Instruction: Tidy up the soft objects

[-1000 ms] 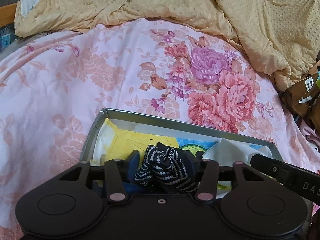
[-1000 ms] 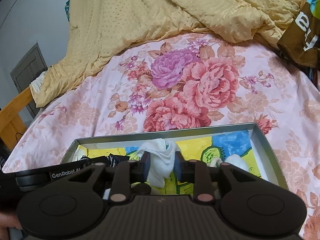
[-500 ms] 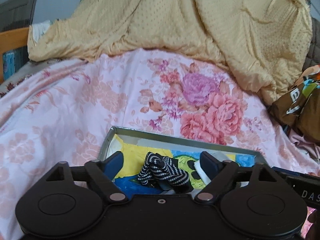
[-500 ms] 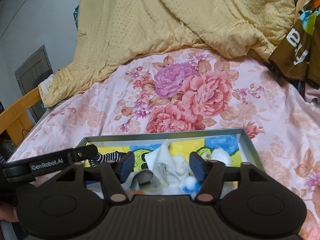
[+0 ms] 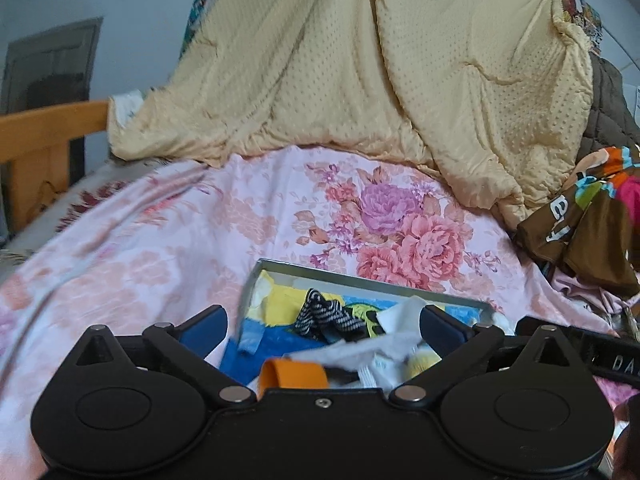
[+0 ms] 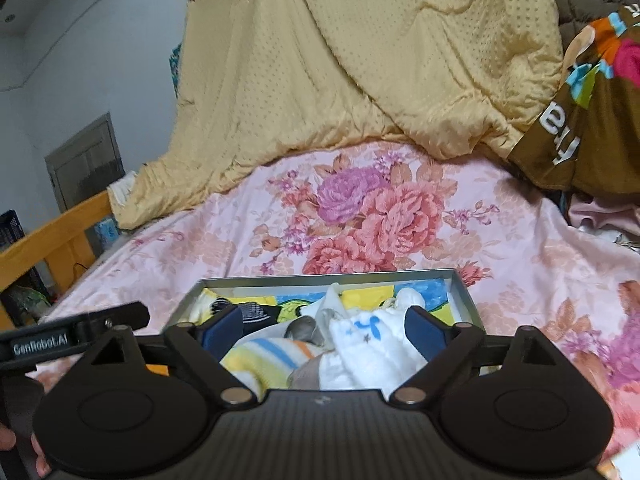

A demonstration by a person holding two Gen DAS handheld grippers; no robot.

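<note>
A shallow metal box (image 5: pixel 360 278) with a yellow and blue cartoon lining lies on the floral bed sheet; it also shows in the right wrist view (image 6: pixel 328 279). In it lie a black-and-white patterned sock (image 5: pixel 326 316), white socks (image 6: pixel 368 344), a striped yellow sock (image 6: pixel 264 354) and an orange piece (image 5: pixel 294 374). My left gripper (image 5: pixel 322 326) is open and empty above the box's near side. My right gripper (image 6: pixel 324 330) is open and empty above the white and striped socks.
A yellow quilt (image 5: pixel 360 80) is heaped at the back of the bed. Brown printed cloth (image 5: pixel 580 220) lies at the right. A wooden bed rail (image 5: pixel 48 128) runs along the left. The pink floral sheet (image 5: pixel 160 240) surrounds the box.
Both grippers opened, letting go of the patterned sock and the white sock into the box, and have pulled back and up from it.
</note>
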